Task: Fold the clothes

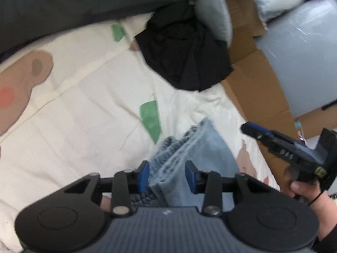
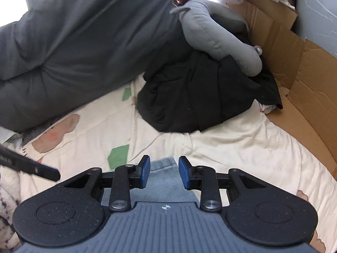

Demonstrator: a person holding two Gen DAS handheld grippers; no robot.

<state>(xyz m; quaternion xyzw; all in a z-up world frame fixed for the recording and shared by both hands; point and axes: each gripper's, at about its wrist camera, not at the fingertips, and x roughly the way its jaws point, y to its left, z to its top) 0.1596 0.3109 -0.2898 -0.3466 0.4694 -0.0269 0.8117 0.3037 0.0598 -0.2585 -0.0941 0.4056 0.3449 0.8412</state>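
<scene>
Cream bedding (image 1: 88, 113) printed with green patches and a brown cartoon face fills my view, and on it lie the light blue jeans (image 1: 195, 147), folded into a narrow bundle that I take as my landmark.

My left gripper (image 1: 167, 176) sits directly over the near end of the jeans, its blue pads parted on either side of the bunched waistband; the left pad looks close against the denim and the other stands off it, so I read the jaws as partly open and not clamping. My right gripper (image 2: 164, 174) hovers over another edge of the jeans (image 2: 166, 164), jaws likewise partly open with denim below the gap and neither pad pressing on it. In the left view I also see that gripper beside the jeans, held in a hand (image 1: 303, 191).

Beyond the jeans a crumpled black garment (image 2: 195, 97) lies on the bedding, with a grey plush toy (image 2: 219, 33) resting on top. Farther off sits a dark grey duvet (image 2: 73, 48). Flattened cardboard (image 2: 299, 67) lines the side past the black garment.
</scene>
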